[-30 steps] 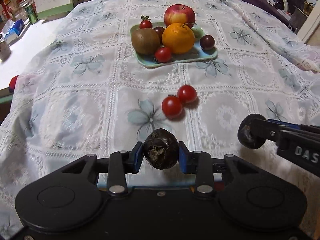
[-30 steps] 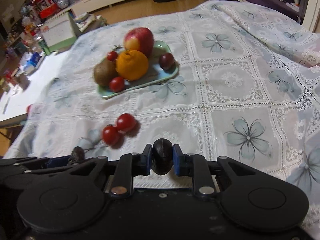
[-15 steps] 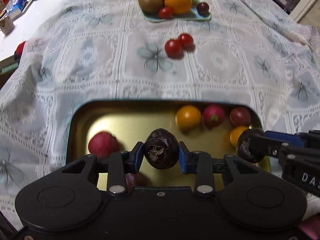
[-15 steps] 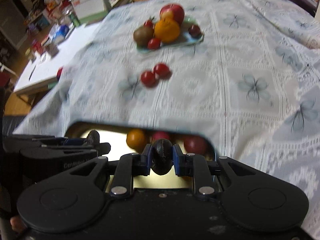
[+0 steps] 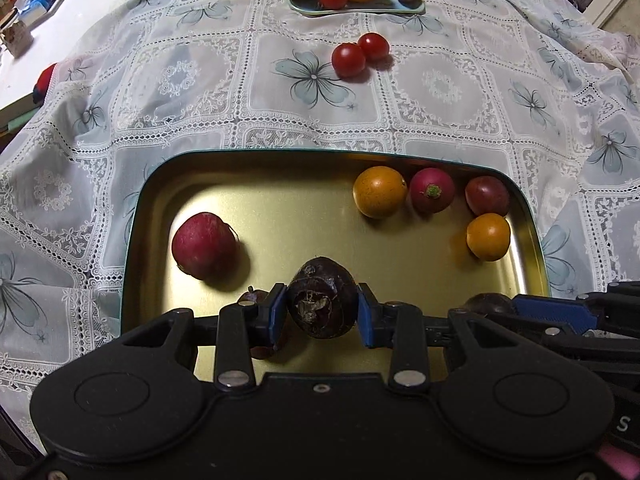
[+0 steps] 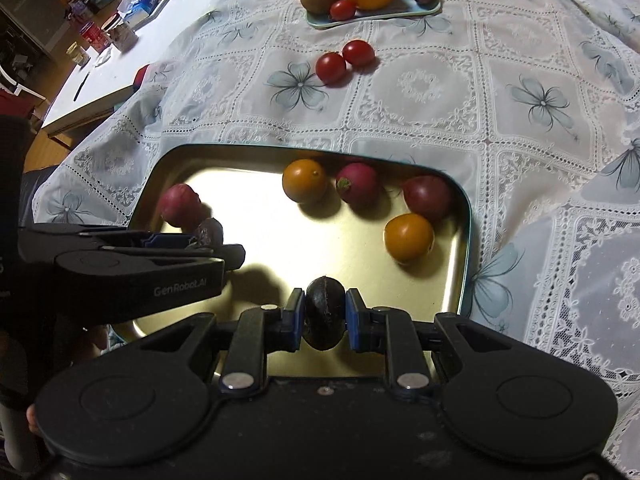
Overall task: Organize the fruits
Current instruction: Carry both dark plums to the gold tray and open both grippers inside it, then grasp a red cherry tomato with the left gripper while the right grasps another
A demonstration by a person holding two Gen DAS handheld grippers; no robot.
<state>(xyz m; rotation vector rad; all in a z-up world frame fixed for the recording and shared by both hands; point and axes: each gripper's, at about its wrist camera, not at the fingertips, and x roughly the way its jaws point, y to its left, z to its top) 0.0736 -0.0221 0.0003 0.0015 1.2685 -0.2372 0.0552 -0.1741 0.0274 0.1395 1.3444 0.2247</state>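
Note:
My left gripper (image 5: pixel 322 314) is shut on a dark, rough-skinned round fruit (image 5: pixel 322 298), held over the near part of a gold metal tray (image 5: pixel 280 200). My right gripper (image 6: pixel 323 314) is shut on a small, smooth dark fruit (image 6: pixel 324 312) above the same tray (image 6: pixel 260 240). In the tray lie a red fruit (image 5: pixel 204 245) at the left, two orange fruits (image 5: pixel 379 191) (image 5: pixel 488 236), a pink-red one (image 5: pixel 432 190) and a dark red one (image 5: pixel 486 196). Two cherry tomatoes (image 5: pixel 359 54) sit on the cloth beyond.
A pale green plate (image 6: pixel 374 14) at the far end carries a kiwi, an orange, an apple and small fruits. A lace tablecloth (image 5: pixel 440 92) with blue flowers covers the table. A cluttered white table (image 6: pixel 100 72) stands at the left.
Both grippers have pulled back from the far plate toward the near side, each carrying its fruit. The gold tray has come into view beneath them.

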